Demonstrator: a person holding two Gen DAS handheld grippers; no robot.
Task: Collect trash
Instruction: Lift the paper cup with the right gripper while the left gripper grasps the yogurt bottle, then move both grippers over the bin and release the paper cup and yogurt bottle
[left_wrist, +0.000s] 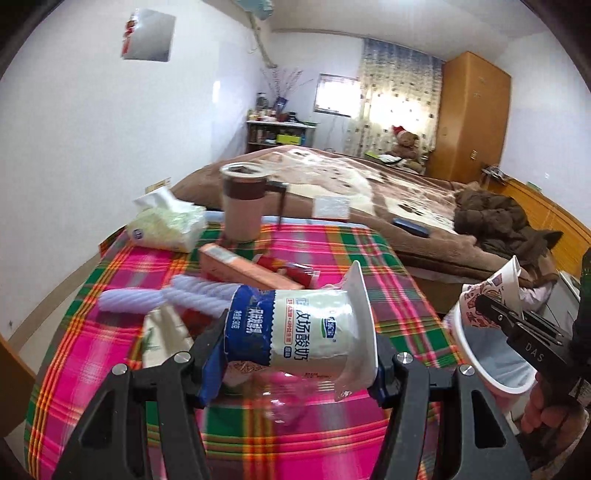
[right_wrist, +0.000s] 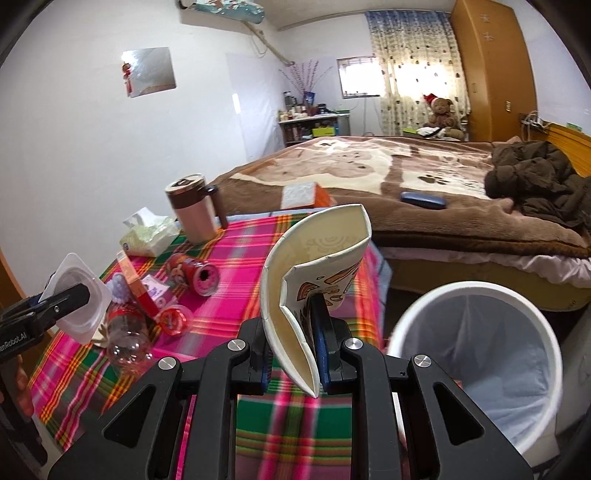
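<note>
Above the plaid tabletop (left_wrist: 110, 350), the left hand-held gripper (left_wrist: 295, 354) clamps a yogurt cup (left_wrist: 310, 325) sideways. At three o'clock, the right hand-held gripper (right_wrist: 295, 354) pinches a flattened paper cup (right_wrist: 314, 266), probably just beside the white bin (right_wrist: 476, 369).

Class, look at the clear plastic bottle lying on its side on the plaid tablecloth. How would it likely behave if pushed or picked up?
The clear plastic bottle lies on its side, so a push would probably roll it across the tablecloth. It looks empty, so likely light. Its thin see-through wall suggests it may dent under a firm squeeze.
</note>
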